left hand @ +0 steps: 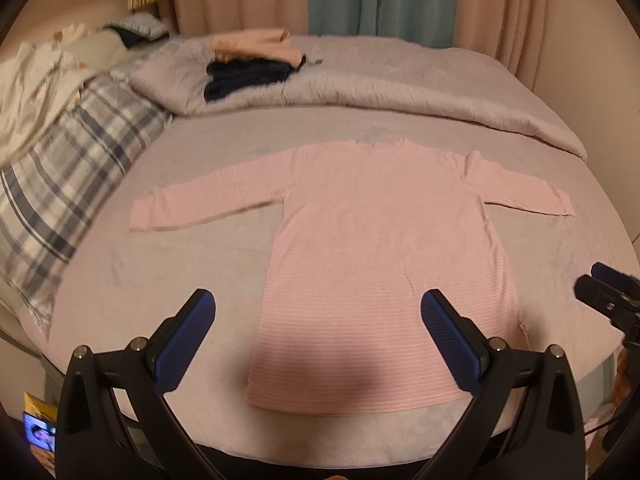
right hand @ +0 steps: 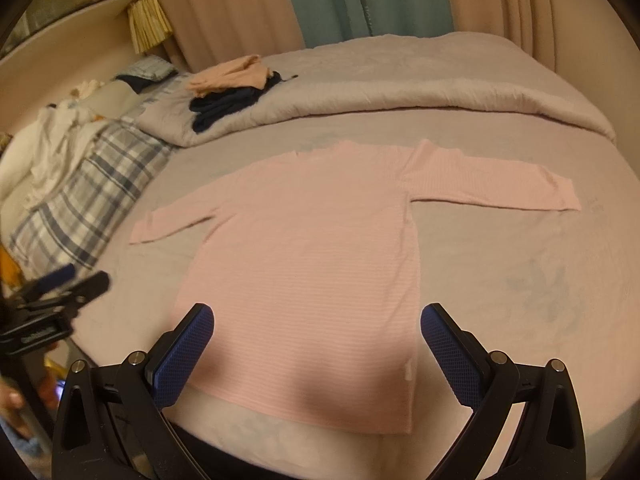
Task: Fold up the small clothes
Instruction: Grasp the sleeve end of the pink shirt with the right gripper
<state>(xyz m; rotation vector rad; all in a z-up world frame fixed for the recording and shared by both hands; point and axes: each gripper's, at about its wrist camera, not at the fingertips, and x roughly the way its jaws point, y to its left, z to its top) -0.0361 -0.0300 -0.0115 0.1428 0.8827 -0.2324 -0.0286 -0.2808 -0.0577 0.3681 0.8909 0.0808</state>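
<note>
Two tools: left tool (left hand: 318, 322) and right tool (right hand: 317, 334) both spread wide, holding nothing
Shirt: pink shirt (left hand: 384, 248) flat on bed (left hand: 560, 216), sleeves out (ready for folding, likely)

Both views are taken from the bed's (left hand: 200, 248) near edge, faced toward the curtains (right hand: 248, 12), close above; the pink top (left hand: 380, 264) is shared, seen left and right.
</note>
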